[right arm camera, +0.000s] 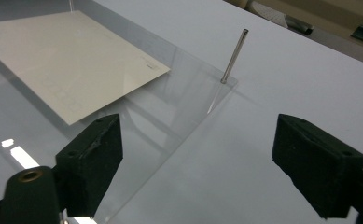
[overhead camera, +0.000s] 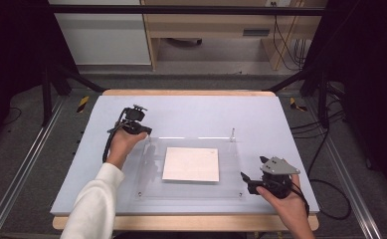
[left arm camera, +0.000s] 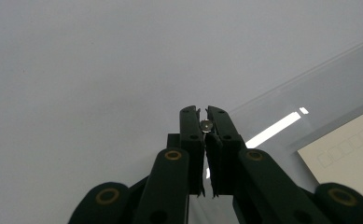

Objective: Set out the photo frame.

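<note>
Two hand-held grippers work at a clear acrylic plate lying flat on a pale blue table, a white card at its middle. The left gripper is pinched tight on a small metal pin at the plate's far left corner; tugging sideways could shift the plate or bend the pin. The right gripper, jaws spread wide and empty, sits at the plate's near right edge. Another thin metal pin stands upright in a far corner, well apart, and could snag a careless sweep. Nothing else crowds the plate.
</note>
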`<state>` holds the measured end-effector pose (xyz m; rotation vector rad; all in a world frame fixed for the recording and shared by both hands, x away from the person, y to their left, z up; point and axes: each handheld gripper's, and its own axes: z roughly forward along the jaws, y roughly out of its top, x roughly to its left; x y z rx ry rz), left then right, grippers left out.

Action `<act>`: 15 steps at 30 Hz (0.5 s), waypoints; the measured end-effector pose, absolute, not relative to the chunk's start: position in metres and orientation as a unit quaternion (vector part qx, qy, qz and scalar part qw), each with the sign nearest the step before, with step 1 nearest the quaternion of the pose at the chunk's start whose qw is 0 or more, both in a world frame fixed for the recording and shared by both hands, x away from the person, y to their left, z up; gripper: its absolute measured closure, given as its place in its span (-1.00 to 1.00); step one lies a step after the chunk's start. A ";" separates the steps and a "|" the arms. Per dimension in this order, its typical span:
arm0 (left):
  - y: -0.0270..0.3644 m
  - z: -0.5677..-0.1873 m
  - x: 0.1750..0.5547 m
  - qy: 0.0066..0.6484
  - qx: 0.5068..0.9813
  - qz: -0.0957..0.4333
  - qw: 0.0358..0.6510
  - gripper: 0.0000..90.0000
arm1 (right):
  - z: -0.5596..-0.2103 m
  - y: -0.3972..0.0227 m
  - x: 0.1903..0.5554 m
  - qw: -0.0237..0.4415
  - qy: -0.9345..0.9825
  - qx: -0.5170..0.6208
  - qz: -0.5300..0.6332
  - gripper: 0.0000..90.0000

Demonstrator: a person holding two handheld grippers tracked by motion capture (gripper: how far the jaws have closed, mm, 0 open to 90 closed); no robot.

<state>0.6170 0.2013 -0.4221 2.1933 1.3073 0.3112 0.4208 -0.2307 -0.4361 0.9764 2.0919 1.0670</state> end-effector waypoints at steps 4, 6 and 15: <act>0.202 -0.422 0.618 0.488 0.818 0.115 0.282 0.89 | -0.439 -0.238 0.408 0.284 0.793 0.356 0.406 -0.51; 0.202 -0.423 0.618 0.489 0.817 0.114 0.283 0.89 | -0.440 -0.241 0.399 0.281 0.793 0.349 0.414 -0.51; 0.202 -0.423 0.620 0.492 0.816 0.110 0.282 0.89 | -0.452 -0.233 0.378 0.253 0.822 0.314 0.402 -0.59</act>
